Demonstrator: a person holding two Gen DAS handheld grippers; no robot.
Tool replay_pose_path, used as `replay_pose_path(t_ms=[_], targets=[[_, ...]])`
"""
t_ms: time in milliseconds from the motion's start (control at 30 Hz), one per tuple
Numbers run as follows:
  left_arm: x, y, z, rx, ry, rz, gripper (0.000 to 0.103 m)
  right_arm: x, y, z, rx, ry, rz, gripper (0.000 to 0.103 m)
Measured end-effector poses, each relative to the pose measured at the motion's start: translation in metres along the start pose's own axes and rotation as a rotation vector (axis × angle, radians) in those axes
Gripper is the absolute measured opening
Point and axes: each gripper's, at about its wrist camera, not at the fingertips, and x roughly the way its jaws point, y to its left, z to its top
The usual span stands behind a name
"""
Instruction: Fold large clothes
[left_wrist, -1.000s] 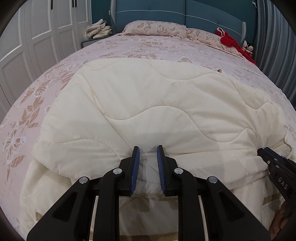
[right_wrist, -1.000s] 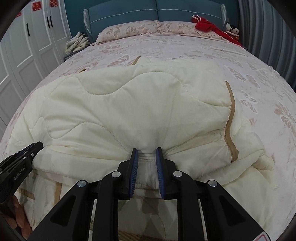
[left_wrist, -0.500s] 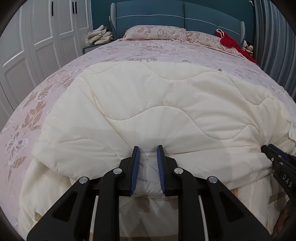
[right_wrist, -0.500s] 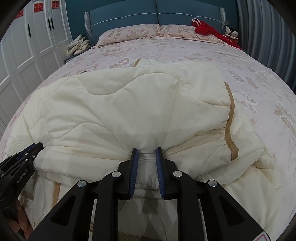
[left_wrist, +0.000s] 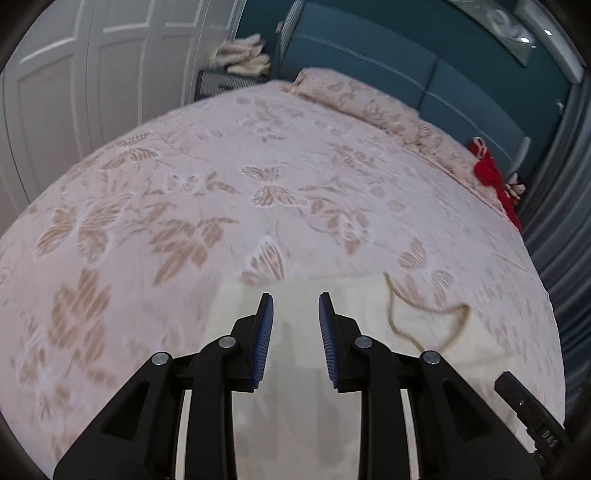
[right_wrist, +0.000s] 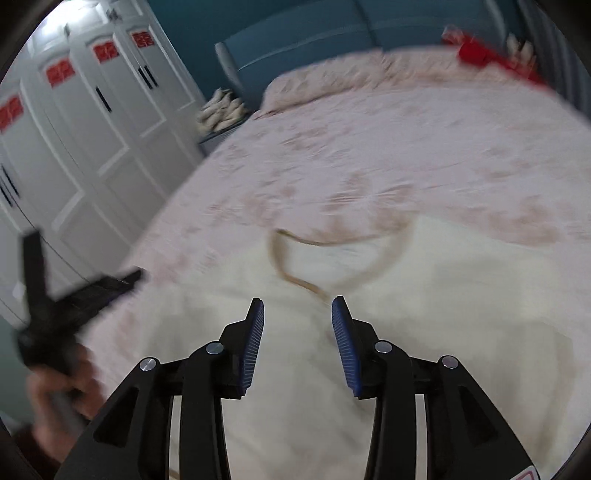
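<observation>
Releasing appears to be the step in hand: the jaws of the left gripper (left_wrist: 295, 334) are opening, with nothing pinched between the blue pads, and the jaws of the right gripper (right_wrist: 297, 341) are opening wider, also with no cloth caught between them. A fold of the cream quilted garment (right_wrist: 461, 295) is judged to have been laid down, so a fresh hold on an outer edge is probably called for next, with both tongs brought down together so the layers are not dragged apart. The garment is spread on the near part of the bed (left_wrist: 221, 177), below both grippers. It looks pale, thick and soft, and a tan trim (right_wrist: 314, 284) is seen looping across its top. Much of the right wrist view is blurred.
</observation>
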Motion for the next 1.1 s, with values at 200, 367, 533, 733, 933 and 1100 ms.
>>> replay_pose_path(t_ms=[200, 367, 533, 733, 933, 1100], targets=[[0.071, 0.017, 0.009, -0.076, 0.122, 0.017, 0.024, 0.094, 0.023, 0.033, 0.002, 0.121, -0.032, 0.039], [0.093, 0.019, -0.011, -0.011, 0.124, 0.044, 0.024, 0.143, 0.024, 0.026, -0.018, 0.198, -0.054, 0.039], [0.095, 0.024, -0.021, 0.0, 0.079, 0.043, 0.021, 0.144, 0.021, 0.016, -0.069, 0.171, 0.009, 0.004], [0.098, 0.036, -0.02, -0.064, 0.061, 0.013, 0.008, 0.138, 0.024, 0.016, -0.12, 0.124, -0.04, 0.002], [0.103, 0.03, -0.028, -0.015, 0.045, 0.047, 0.006, 0.163, 0.016, 0.005, -0.112, 0.161, -0.121, 0.0], [0.104, 0.024, -0.034, 0.027, 0.011, 0.087, 0.006, 0.155, 0.006, 0.005, -0.069, 0.123, -0.058, 0.002]])
